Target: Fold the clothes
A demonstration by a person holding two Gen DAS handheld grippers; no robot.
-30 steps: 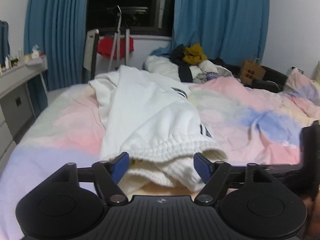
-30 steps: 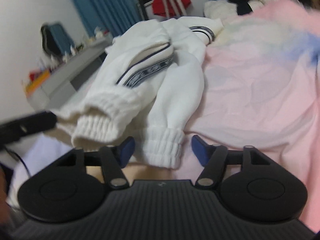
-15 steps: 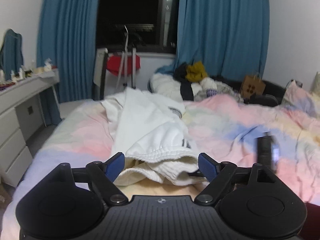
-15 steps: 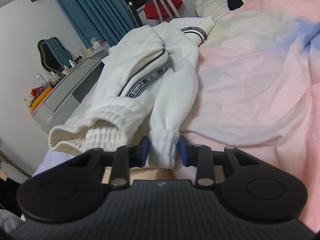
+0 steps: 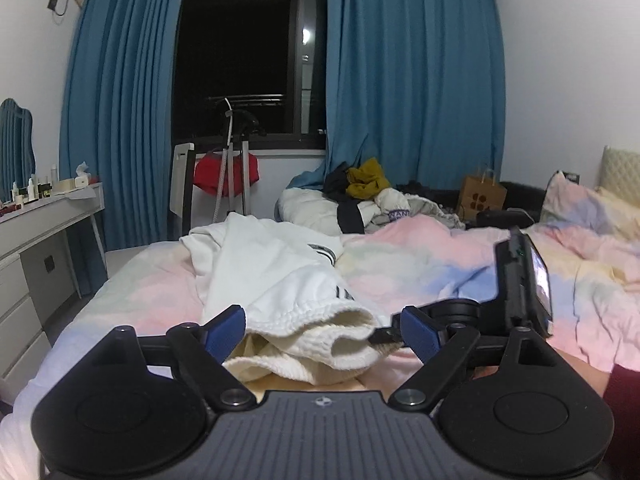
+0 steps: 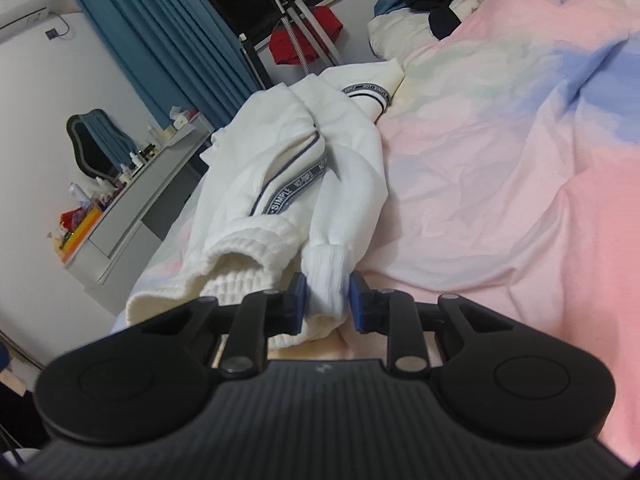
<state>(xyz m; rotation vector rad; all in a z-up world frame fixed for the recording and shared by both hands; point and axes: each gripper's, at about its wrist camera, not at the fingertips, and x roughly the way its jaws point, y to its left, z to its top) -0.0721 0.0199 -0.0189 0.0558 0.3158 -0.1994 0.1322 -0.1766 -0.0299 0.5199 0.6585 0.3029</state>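
Observation:
A white sweatshirt (image 5: pixel 276 276) with dark striped trim lies crumpled on the pastel bed cover (image 5: pixel 424 268). My left gripper (image 5: pixel 322 330) is open, its blue pads either side of the ribbed hem without touching it. In the right wrist view the sweatshirt (image 6: pixel 296 172) stretches away, with a lettered navy band along it. My right gripper (image 6: pixel 327 303) is shut on the ribbed sleeve cuff (image 6: pixel 326 280) and holds it just above the bed. The right gripper also shows in the left wrist view (image 5: pixel 520 284), at the right.
A pile of other clothes (image 5: pixel 360 196) lies at the far end of the bed. A white dresser (image 5: pixel 36 240) with bottles stands at the left, and a chair with a red garment (image 5: pixel 224 176) is by the window. A paper bag (image 5: pixel 482 196) and a pillow (image 5: pixel 580 208) are at the right.
My right gripper closed on the sleeve cuff and has lifted it slightly. My left gripper has risen and tilted up, staying open around the hem. The right gripper has come into the left view.

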